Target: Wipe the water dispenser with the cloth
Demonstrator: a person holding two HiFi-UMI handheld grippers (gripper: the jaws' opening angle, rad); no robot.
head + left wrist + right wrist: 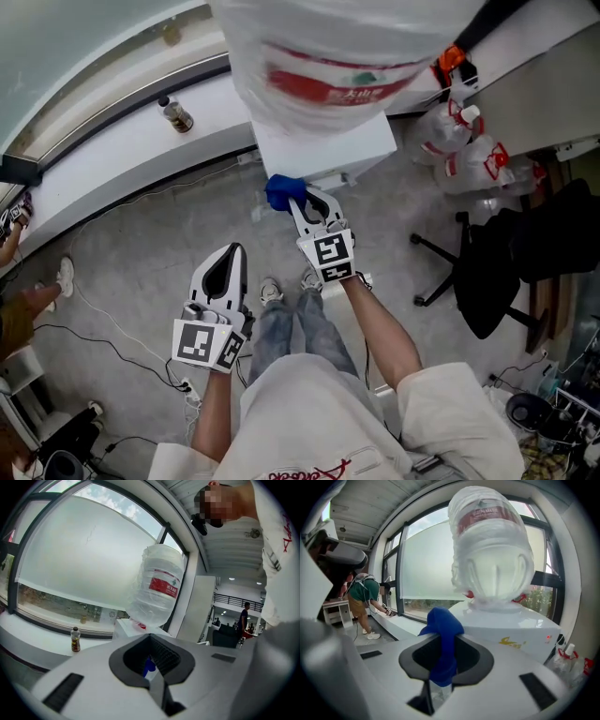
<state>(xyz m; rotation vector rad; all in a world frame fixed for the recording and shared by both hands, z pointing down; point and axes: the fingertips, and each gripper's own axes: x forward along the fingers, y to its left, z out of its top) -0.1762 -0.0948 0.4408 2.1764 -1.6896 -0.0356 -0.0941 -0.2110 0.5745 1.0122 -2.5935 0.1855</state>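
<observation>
in the head view the right gripper (296,201) pinches a blue cloth (281,190) just beside the lower front of the white water dispenser (323,142), whose big water bottle (342,56) fills the top edge; the left gripper (234,251) hangs lower, well apart from the dispenser. in the left gripper view its jaws meet with nothing between them, and a small bottle (75,639) stands on the sill (33,637) beyond. in the right gripper view the jaws clamp the cloth, which rises between them in front of the dispenser.
</observation>
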